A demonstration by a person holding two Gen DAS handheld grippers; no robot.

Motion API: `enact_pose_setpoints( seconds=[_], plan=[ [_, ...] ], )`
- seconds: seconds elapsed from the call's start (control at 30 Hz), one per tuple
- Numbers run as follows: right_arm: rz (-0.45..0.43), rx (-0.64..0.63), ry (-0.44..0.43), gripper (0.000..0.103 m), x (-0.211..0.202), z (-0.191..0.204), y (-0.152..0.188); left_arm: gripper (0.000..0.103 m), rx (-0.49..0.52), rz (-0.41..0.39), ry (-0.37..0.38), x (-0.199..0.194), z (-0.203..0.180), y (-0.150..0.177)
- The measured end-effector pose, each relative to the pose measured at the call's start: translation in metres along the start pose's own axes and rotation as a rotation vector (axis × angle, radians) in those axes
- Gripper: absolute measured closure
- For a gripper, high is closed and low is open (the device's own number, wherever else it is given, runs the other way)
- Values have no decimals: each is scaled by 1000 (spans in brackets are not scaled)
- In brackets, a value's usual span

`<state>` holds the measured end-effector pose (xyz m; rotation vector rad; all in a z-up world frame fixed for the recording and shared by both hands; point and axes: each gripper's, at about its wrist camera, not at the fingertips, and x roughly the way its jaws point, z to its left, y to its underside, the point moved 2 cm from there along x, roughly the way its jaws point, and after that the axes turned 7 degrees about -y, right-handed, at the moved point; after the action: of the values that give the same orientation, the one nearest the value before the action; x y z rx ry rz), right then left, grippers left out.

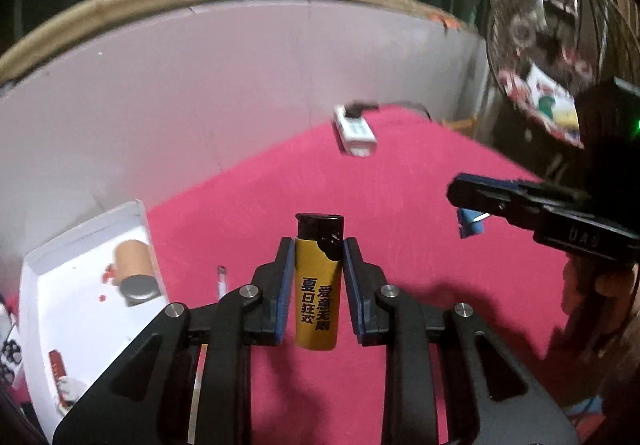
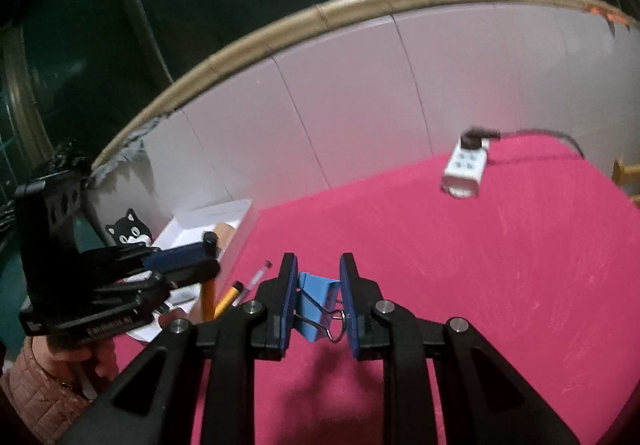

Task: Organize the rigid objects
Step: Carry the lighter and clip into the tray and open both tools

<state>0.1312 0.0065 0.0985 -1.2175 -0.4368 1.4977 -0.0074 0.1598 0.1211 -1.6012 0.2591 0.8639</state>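
Right now the left gripper (image 1: 315, 245) is clamped on a yellow lighter (image 1: 317, 293) with a black cap, held upright between the blue pads, lifted above the pink tablecloth (image 1: 400, 173). Right gripper (image 2: 319, 265) is pinched narrow on a blue binder clip (image 2: 316, 301), its wire handles sticking out toward the camera, also off the cloth. In the left wrist view the right gripper shows at the right edge with the blue clip hanging under its tip. White tray (image 1: 86, 297) sits at the left edge of the table against the wall, holding a cardboard tube (image 1: 132, 263), a round dark disc (image 1: 138, 287) just beside it and a red item (image 1: 56, 365) near the front. Pen (image 1: 221, 281) lies on the cloth just beside the tray. White power strip (image 1: 356, 131) with a black plug sits at the far side of the table, well apart from both grippers. A quilted brown sleeve (image 2: 36, 397) shows under the left gripper in the right wrist view.
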Motion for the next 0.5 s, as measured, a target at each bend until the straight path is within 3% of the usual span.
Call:
enact_pose_setpoints(
  seconds=[0.17,0.33,0.5],
  plan=[
    [-54,0,13,83,-22,-1,-11,79,-65,-72,-5,-33,15,-6],
    [-39,-74,-16,83,-19,29,-15,79,-127,-135,-50,-64,39,-2],
    [-19,-153,-83,83,0,74,-23,79,-171,-158,-182,-90,75,12]
  ],
)
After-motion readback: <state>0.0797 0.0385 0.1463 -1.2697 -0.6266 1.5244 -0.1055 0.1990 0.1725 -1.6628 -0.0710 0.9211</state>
